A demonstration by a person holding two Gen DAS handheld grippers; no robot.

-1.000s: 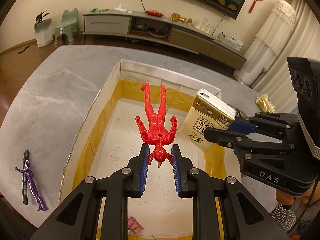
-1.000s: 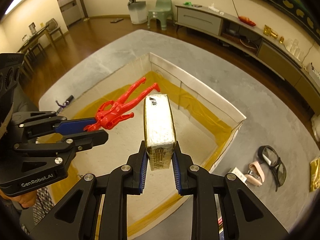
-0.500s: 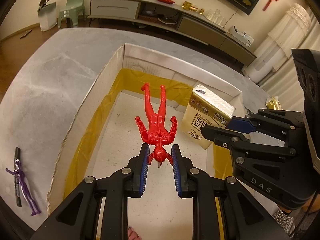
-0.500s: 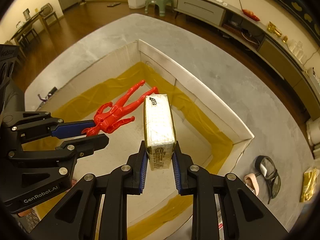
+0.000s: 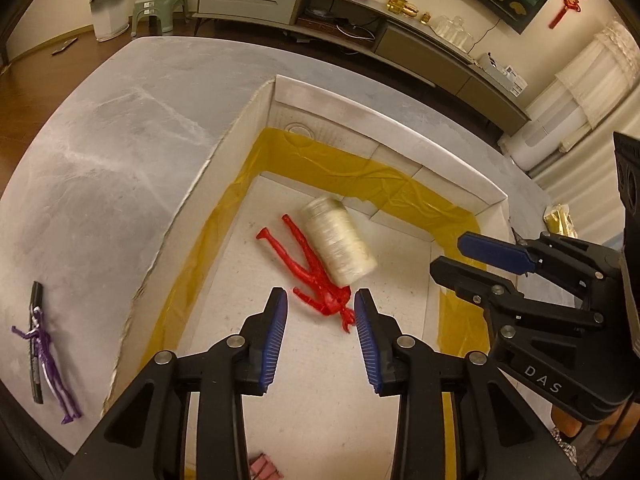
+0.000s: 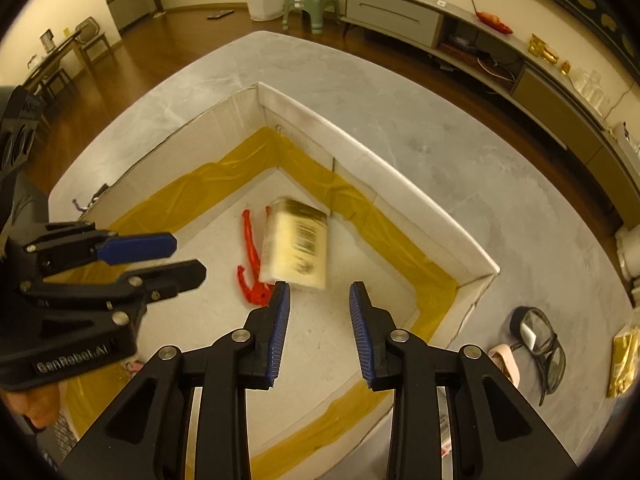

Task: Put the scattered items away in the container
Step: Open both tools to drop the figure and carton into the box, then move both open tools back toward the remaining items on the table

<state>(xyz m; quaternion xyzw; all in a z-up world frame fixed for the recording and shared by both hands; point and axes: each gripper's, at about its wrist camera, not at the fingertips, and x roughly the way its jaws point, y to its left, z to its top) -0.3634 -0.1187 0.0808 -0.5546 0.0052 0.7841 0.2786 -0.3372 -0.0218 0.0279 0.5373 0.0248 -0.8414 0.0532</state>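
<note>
A white cardboard box (image 5: 224, 152) (image 6: 400, 184) with yellow tape along its inner edges stands on the grey table. On its floor lies a red toy figure (image 5: 308, 268) (image 6: 250, 256), with a blurred tissue pack (image 5: 338, 246) (image 6: 298, 250) partly over it. My left gripper (image 5: 320, 320) (image 6: 182, 256) hangs open above the figure, holding nothing. My right gripper (image 6: 318, 312) (image 5: 468, 256) is open over the pack, also with nothing in it. A purple toy figure (image 5: 48, 364) lies on a dark pen outside the box, at the left.
Black goggles (image 6: 540, 340), a pink object (image 6: 504, 360) and a gold packet (image 6: 624, 360) (image 5: 560, 220) lie on the table right of the box. A pink clip (image 5: 262, 468) sits on the box's near floor. A TV cabinet (image 5: 360, 20) stands beyond the table.
Both grippers have opened. The red figure and the tissue pack have dropped from them onto the box floor; the pack is blurred with motion.
</note>
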